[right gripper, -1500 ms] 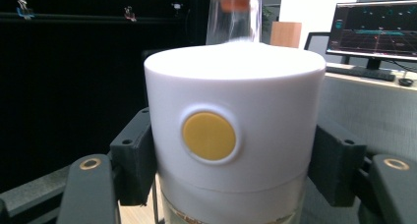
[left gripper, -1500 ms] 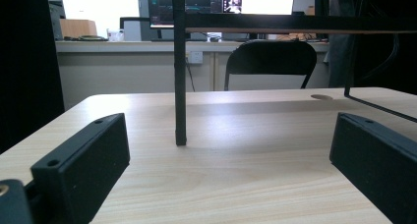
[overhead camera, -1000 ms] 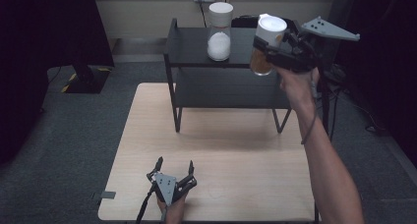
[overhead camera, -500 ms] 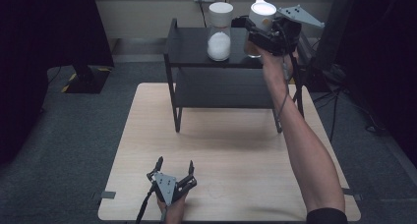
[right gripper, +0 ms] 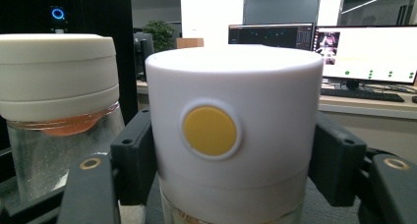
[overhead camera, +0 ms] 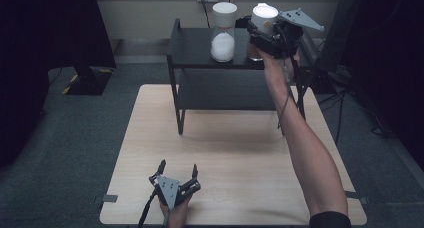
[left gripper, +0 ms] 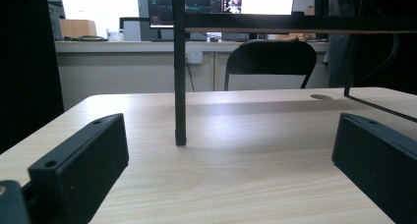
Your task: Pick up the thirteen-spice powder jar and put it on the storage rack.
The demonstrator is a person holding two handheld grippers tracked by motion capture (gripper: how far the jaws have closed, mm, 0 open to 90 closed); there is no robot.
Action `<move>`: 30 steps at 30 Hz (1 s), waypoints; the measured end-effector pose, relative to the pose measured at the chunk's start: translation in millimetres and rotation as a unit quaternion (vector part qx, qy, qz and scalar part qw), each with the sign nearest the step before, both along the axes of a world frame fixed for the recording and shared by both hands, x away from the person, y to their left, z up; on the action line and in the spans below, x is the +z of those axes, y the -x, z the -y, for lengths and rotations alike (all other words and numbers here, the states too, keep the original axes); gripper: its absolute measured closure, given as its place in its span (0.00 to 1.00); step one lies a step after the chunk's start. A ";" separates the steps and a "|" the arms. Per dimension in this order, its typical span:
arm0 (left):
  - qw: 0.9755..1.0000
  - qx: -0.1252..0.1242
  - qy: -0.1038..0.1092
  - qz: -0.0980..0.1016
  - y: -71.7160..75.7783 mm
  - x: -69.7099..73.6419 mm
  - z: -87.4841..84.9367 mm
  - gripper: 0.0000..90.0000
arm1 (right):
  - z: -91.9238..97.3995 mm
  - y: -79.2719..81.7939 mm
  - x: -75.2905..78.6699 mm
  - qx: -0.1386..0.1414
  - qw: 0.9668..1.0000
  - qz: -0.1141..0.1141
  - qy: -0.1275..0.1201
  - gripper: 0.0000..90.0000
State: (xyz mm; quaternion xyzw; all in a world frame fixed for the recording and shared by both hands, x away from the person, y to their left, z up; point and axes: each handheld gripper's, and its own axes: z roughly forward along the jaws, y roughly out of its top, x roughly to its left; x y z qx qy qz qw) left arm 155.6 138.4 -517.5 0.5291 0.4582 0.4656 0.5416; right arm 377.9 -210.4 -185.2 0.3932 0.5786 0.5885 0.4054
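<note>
Between the right tongs (right gripper: 231,184): white-lidded jar (right gripper: 233,135)

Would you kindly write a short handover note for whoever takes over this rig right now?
Right gripper: shut on the white-lidded jar, holding it over the top shelf of the black rack.
Left gripper: open, holding nothing, low over the near edge of the wooden table.
Second jar, with white contents, stands on the top shelf just left of the held one.
Done: held jar brought up beside it.
Left: likely lower it onto the shelf, open the fingers, withdraw.
</note>
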 end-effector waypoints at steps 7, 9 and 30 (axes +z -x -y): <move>1.000 0.000 0.000 0.000 0.0 0.1 0.0 0.00 | -1.7 0.1 -3.5 -0.003 1.000 0.004 -0.005 0.33; 1.000 0.000 0.000 0.000 0.0 0.1 0.0 0.00 | -0.7 -1.0 -2.2 -0.001 1.000 -0.001 -0.010 0.32; 1.000 0.000 0.000 0.000 0.0 0.1 0.0 0.00 | -2.9 17.7 -7.4 -0.003 1.000 0.006 -0.018 0.00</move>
